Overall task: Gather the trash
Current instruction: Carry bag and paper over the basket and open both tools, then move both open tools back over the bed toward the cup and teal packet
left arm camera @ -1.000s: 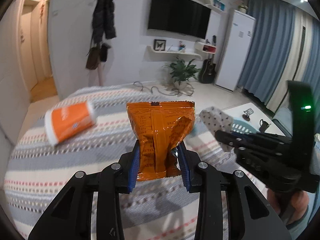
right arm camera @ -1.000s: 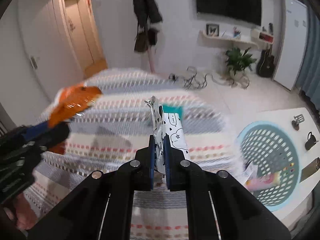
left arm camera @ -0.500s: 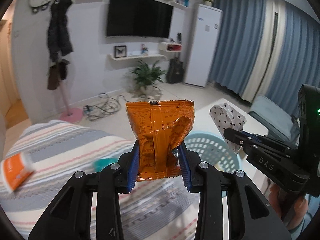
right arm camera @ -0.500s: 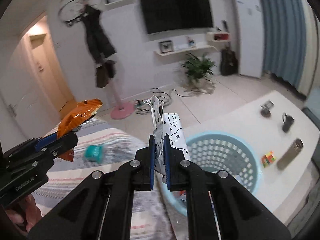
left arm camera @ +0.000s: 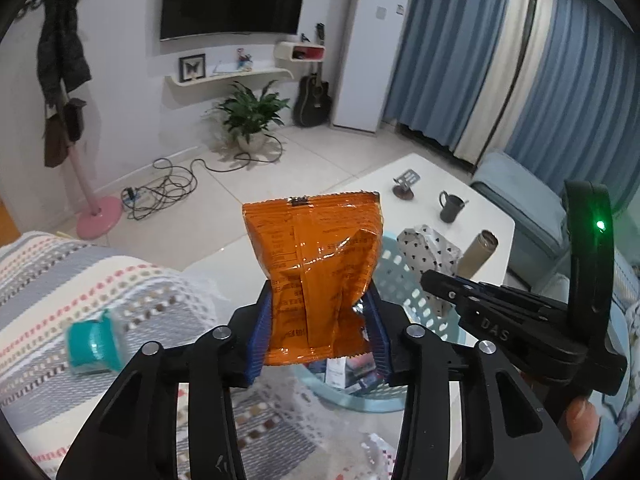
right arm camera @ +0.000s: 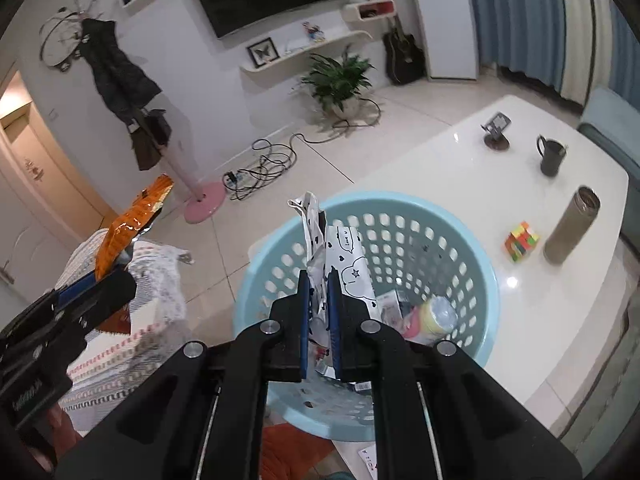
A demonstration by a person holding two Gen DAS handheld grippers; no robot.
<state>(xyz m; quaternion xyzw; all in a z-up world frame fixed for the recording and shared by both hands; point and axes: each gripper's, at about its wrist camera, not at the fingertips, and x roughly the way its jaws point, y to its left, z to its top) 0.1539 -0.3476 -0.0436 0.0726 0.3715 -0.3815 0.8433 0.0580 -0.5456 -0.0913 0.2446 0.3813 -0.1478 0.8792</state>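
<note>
My left gripper (left arm camera: 318, 332) is shut on an orange snack bag (left arm camera: 320, 272), held upright above the edge of the striped bed cover, beside the light blue basket (left arm camera: 394, 276). The bag also shows in the right wrist view (right arm camera: 128, 228). My right gripper (right arm camera: 319, 312) is shut on a white wrapper with black hearts (right arm camera: 340, 264), held over the light blue basket (right arm camera: 472, 240). The wrapper also shows in the left wrist view (left arm camera: 430, 248). The basket holds several pieces of trash (right arm camera: 428, 316).
A teal cap-like object (left arm camera: 94, 342) lies on the striped bed cover (left arm camera: 80, 280). The white table (right arm camera: 520, 168) carries a dark mug (right arm camera: 551, 156), a metal flask (right arm camera: 570, 225), a colour cube (right arm camera: 521, 241) and a small stand (right arm camera: 496, 128). Cables (right arm camera: 260, 168) lie on the floor.
Both grippers have swung right from over the bed to the basket, carrying their items. The right gripper now hangs over the basket; the left is beside it.
</note>
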